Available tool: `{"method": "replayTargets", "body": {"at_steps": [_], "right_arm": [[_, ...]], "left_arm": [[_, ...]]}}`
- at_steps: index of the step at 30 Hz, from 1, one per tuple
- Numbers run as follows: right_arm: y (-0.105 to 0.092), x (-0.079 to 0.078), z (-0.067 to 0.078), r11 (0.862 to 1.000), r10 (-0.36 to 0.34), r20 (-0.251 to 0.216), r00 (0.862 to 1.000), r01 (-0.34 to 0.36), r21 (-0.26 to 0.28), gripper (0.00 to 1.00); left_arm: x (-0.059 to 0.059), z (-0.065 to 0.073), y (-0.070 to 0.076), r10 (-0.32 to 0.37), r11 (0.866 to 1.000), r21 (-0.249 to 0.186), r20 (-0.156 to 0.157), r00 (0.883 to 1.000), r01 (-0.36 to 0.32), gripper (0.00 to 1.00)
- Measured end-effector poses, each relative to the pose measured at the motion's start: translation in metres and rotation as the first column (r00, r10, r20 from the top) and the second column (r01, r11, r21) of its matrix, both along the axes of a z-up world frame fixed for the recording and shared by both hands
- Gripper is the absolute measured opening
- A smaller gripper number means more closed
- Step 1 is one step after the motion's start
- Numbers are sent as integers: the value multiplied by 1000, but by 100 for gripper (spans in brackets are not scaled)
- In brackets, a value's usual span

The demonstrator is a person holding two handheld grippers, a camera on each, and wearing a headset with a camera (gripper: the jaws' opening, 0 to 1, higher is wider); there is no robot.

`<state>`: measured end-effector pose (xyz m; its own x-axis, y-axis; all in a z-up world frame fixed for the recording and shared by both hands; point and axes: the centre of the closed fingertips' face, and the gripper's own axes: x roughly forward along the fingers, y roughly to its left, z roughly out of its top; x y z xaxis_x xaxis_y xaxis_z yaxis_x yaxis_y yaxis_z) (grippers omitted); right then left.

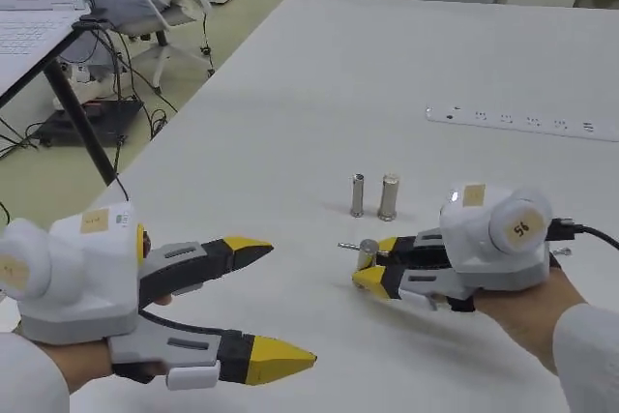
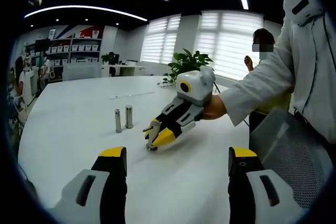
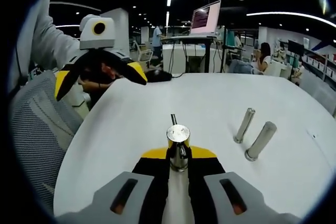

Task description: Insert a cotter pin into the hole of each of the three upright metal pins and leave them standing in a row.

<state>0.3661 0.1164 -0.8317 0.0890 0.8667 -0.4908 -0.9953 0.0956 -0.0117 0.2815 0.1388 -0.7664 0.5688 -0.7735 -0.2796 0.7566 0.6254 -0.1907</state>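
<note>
Now the right gripper (image 1: 377,263) has its jaws closed almost fully on a short metal pin (image 1: 368,252), gripping it at the body, below the flat head. This pin is about upright and its lower end is on the white table (image 1: 290,103), or very near to it. In the left gripper view it looks a little tilted. A thin cotter pin (image 1: 344,246) sticks out sideways from the upper part of the pin, toward the left gripper's side. It seems to be in the hole, but I cannot tell how deep it goes. I think the grip is low on the body for a reason: the hole near the top is free, and the pin cannot fall over while the cotter pin is pushed.

Just behind it, the thinner metal pin (image 1: 358,195) and the thicker metal pin (image 1: 389,197) stand upright, close beside each other and not touching. Whether they carry a cotter pin is too small to see. The held pin is in front of them and not in their line, so in my judgement it must be set beside them to make the row.

The left gripper (image 1: 276,302) hovers over the near part of the table, well apart from the pins. Its jaws are wide open, and they hold nothing and touch nothing. Probably it is free to help with the cotter pin. A power strip (image 1: 522,123) lies far behind.
</note>
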Motion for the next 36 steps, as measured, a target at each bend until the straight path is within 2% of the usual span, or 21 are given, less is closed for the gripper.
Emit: {"method": "replayTargets", "body": {"at_steps": [11, 20, 25, 36], "right_arm": [[25, 2, -7, 1000, 29, -5, 1000, -29, 6, 13], [28, 2, -14, 1000, 28, -14, 1000, -28, 7, 13], [30, 2, -12, 999, 33, -18, 999, -33, 16, 13], [29, 2, -12, 999, 28, -77, 997, -26, 29, 15]], "left_arm": [[2, 1, 8, 19, 1000, 0, 4, 1000, -19, 79], [0, 0, 11, 27, 1000, 3, 2, 1000, -27, 79], [0, 0, 11, 28, 1000, 6, -1, 1000, -28, 78], [2, 3, 8, 20, 1000, 6, 3, 1000, -20, 78]]}}
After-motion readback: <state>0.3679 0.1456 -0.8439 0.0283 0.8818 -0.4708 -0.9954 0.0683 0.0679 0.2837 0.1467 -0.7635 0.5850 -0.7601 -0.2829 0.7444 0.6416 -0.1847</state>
